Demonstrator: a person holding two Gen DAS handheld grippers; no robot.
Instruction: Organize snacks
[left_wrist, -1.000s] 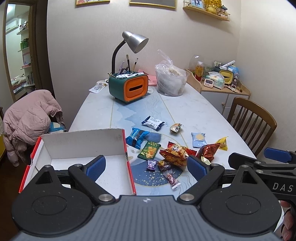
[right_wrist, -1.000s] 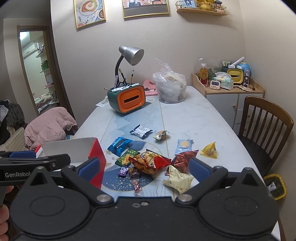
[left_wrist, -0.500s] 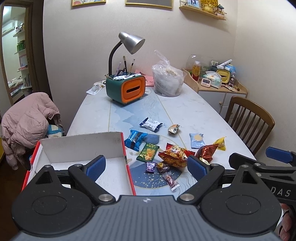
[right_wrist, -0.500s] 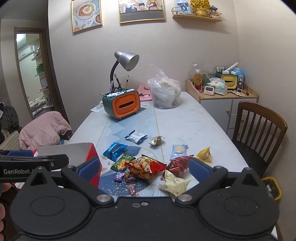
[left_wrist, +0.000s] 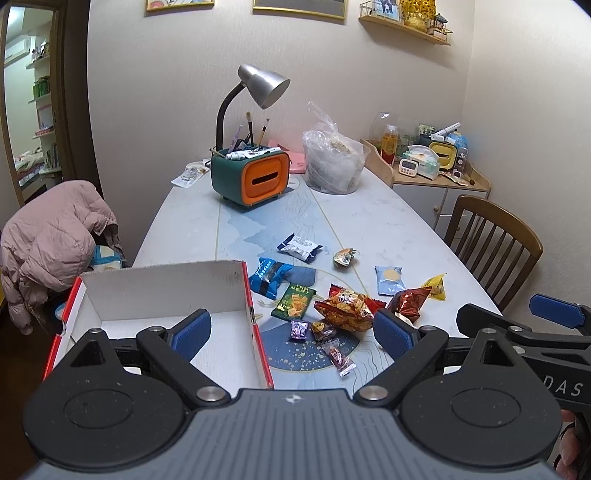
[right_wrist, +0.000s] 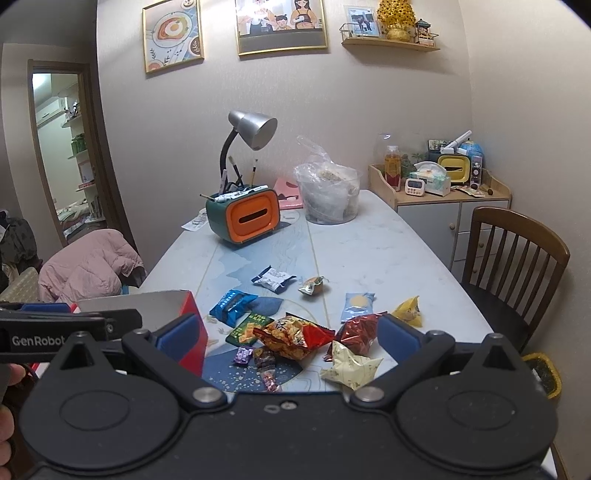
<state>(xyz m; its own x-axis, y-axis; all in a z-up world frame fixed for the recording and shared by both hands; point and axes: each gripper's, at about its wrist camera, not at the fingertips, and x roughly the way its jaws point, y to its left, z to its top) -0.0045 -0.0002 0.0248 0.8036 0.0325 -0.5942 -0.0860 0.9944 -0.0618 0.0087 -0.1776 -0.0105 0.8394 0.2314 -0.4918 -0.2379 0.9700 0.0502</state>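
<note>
while both the left tool (left_wrist: 291, 330) and right tool (right_wrist: 290, 334) hover spread and empty, snack packets (left_wrist: 341, 304) lie scattered on the table (left_wrist: 369, 221) beside the box (left_wrist: 166, 288).

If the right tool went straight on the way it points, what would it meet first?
Probably the big orange-red chip bag, which lies centred between the open fingers of the right tool; the small candies sit nearer but lower. Depth is unclear.

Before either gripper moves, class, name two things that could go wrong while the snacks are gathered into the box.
1. The small candies lie close together, so the open left gripper may pinch two or miss.
2. The cream packet sits near the table front edge; the open right gripper could nudge it off.
</note>
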